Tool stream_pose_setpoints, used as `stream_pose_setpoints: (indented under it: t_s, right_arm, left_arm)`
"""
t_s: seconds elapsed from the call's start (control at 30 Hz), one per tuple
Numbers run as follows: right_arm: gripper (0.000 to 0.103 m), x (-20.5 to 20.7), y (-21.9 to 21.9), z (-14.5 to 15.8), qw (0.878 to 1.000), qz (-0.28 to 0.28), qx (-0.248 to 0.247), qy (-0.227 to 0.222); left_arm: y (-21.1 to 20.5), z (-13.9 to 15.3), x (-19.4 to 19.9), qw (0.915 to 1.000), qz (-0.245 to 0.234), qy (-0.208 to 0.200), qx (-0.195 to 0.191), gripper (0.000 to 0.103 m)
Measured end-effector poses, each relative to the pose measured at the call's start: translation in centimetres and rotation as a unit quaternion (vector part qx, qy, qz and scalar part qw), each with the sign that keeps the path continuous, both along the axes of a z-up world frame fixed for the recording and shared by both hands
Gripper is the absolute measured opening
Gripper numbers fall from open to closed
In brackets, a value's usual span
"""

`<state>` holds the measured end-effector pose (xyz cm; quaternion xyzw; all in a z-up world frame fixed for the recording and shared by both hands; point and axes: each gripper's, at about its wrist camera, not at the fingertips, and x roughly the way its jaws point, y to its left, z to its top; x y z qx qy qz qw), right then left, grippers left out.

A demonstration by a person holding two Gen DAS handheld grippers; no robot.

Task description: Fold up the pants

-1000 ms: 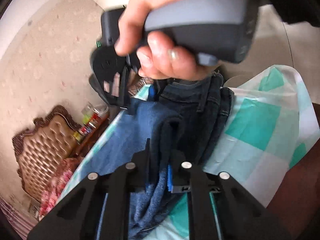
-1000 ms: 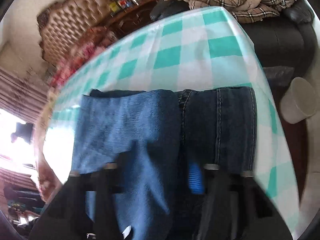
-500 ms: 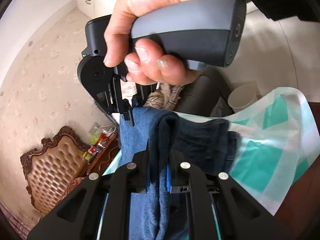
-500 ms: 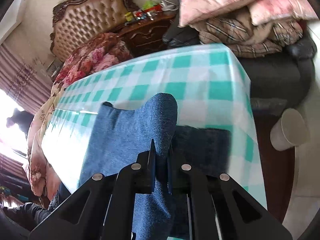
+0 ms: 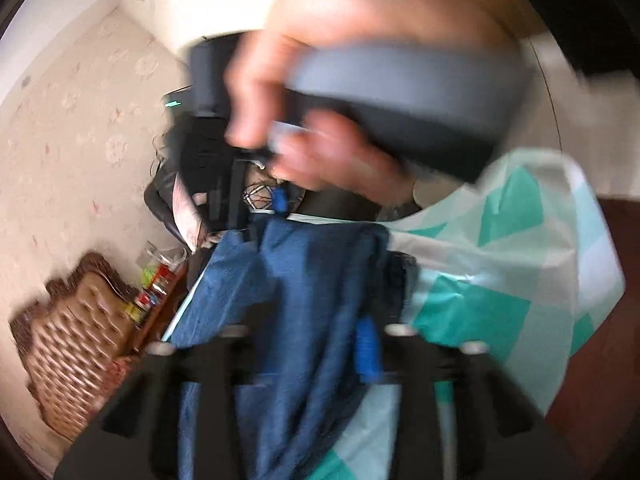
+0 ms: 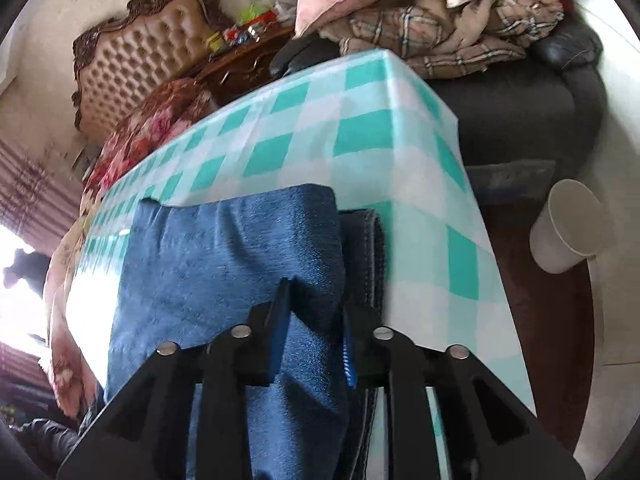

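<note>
Folded blue denim pants (image 6: pixel 224 264) lay lengthwise between both pairs of fingers on the teal-checked tablecloth (image 6: pixel 360 136), as left gripper (image 5: pixel 304 344) and right gripper (image 6: pixel 316 320) jaws opened, releasing the cloth.

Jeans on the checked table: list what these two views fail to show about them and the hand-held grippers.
- Left wrist view: motion blur smears the jeans; whether the left hand-held gripper, jaws opening, still presses the denim is unclear.
- Left wrist view: the person's hand hides most of the right hand-held gripper.
- Right wrist view: the gripper's own fingers and the bottom edge hide the jeans' near end.
</note>
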<state>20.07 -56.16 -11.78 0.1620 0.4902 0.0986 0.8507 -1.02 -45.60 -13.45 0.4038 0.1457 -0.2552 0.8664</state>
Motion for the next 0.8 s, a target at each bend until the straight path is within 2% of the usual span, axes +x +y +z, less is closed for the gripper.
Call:
stream_pose_setpoints:
  t_s: [0.03,0.13,0.2,0.23,0.27,0.3,0.33,0.37,0.43,0.47,0.5,0.53,0.57,0.63,0.67,0.73,0.8]
  right_arm:
    - [0.029,-0.5,0.1,0.4,1.000,-0.013,-0.017,-0.011]
    - [0.034,-2.4,-0.9,1.8,0.994,-0.083,-0.057,-0.042]
    - [0.036,-4.6,-1.0,3.3,0.977,-0.159,-0.129,-0.059]
    - [0.036,-6.0,-0.1,4.1,0.972,-0.165,-0.151,-0.078]
    - [0.036,-7.3,1.2,4.6,0.970,-0.160,-0.161,-0.093]
    - [0.036,-8.2,2.3,4.8,0.968,-0.156,-0.167,-0.101]
    - [0.036,-9.2,3.9,4.9,0.966,-0.151,-0.179,-0.109]
    - [0.036,-10.2,5.8,4.7,0.962,-0.148,-0.195,-0.121]
    - [0.036,-11.2,8.0,3.7,0.958,-0.145,-0.212,-0.125]
    - [0.036,-11.2,8.6,3.1,0.959,-0.144,-0.215,-0.119]
    - [0.035,-11.1,9.0,2.0,0.960,-0.143,-0.217,-0.102]
    - [0.034,-10.9,9.2,0.6,0.962,-0.147,-0.216,-0.075]
    - [0.034,-10.7,9.1,-0.5,0.963,-0.154,-0.215,-0.054]
    - [0.033,-10.9,9.1,-1.1,0.962,-0.158,-0.215,-0.054]
    - [0.033,-10.9,9.2,-1.3,0.961,-0.156,-0.222,-0.054]
    - [0.033,-10.7,9.3,-1.3,0.960,-0.156,-0.225,-0.051]
    - [0.033,-10.5,9.4,-1.4,0.960,-0.154,-0.227,-0.047]
  left_arm:
    - [1.5,1.4,0.1,0.9992,-0.011,0.025,-0.029,0.070]
    - [6.3,5.5,0.3,0.9895,-0.028,0.080,-0.117,0.070]
    - [10.3,8.7,2.2,0.9742,-0.011,0.109,-0.198,0.068]
    - [11.4,9.7,3.6,0.9673,0.006,0.119,-0.224,0.060]
    - [12.7,10.7,6.1,0.9565,0.032,0.138,-0.255,0.052]
    - [13.1,11.1,7.9,0.9492,0.047,0.154,-0.270,0.032]
    - [13.6,11.4,11.7,0.9404,0.066,0.178,-0.282,0.019]
    - [13.1,11.5,14.1,0.9362,0.067,0.195,-0.284,0.018]
    - [11.1,10.3,18.7,0.9229,0.050,0.268,-0.272,0.015]
    - [9.9,9.6,20.8,0.9168,0.042,0.298,-0.263,0.015]
    - [9.0,9.1,21.8,0.9138,0.034,0.314,-0.256,0.015]
    - [7.1,7.8,23.4,0.9135,0.028,0.333,-0.232,0.015]
    - [5.7,6.5,24.0,0.9146,0.028,0.345,-0.209,0.013]
    - [3.2,3.4,25.7,0.9137,0.047,0.366,-0.171,0.010]
    - [2.4,2.1,25.5,0.9128,0.058,0.369,-0.164,0.010]
    - [2.0,1.2,25.9,0.9094,0.073,0.374,-0.167,0.010]
    - [2.9,2.2,25.9,0.8993,0.076,0.382,-0.198,0.010]
